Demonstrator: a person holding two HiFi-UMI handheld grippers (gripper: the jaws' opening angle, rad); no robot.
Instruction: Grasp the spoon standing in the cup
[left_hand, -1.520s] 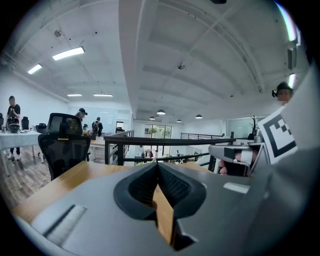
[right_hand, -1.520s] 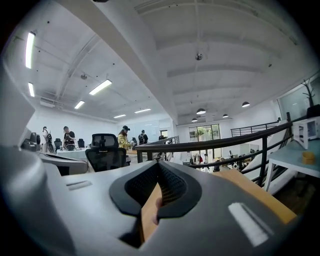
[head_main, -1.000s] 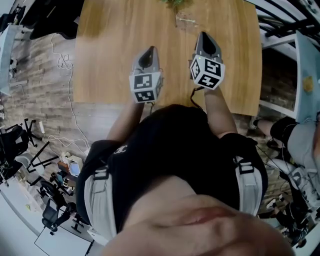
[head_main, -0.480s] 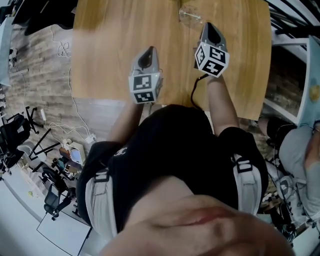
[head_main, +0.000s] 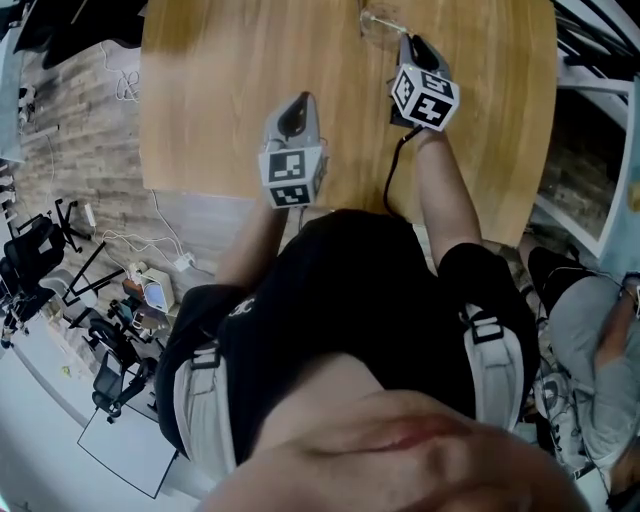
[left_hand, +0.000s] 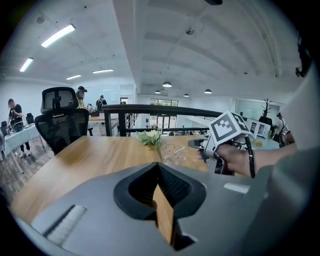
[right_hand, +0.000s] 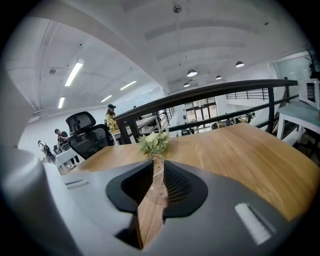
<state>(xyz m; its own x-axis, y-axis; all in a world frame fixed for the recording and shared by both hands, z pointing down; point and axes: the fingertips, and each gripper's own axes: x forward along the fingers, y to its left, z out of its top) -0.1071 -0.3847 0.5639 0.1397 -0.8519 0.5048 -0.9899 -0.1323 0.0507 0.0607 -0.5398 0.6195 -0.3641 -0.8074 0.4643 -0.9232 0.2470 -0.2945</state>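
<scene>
A clear glass cup (head_main: 377, 24) stands near the far edge of the wooden table (head_main: 220, 90). In the left gripper view the cup (left_hand: 171, 153) holds a pale spoon (left_hand: 177, 149) that leans to the right. My right gripper (head_main: 409, 42) points at the cup, its tips just short of it, jaws shut with nothing held. In its own view the right gripper (right_hand: 157, 164) shows blurred glass in the thin slit between the jaws. My left gripper (head_main: 299, 99) hovers lower over the table, shut and empty, and from the left gripper (left_hand: 159, 169) the right gripper (left_hand: 199, 143) shows beside the cup.
A small bunch of white flowers (left_hand: 151, 137) stands just behind the cup, seen too as flowers (right_hand: 154, 142). A black railing (right_hand: 225, 87) runs past the table's far edge. An office chair (left_hand: 61, 120) stands at the far left. Cables lie on the floor (head_main: 110, 230) to the left.
My right gripper has moved forward and closed in on the cup. The left gripper has stayed in place.
</scene>
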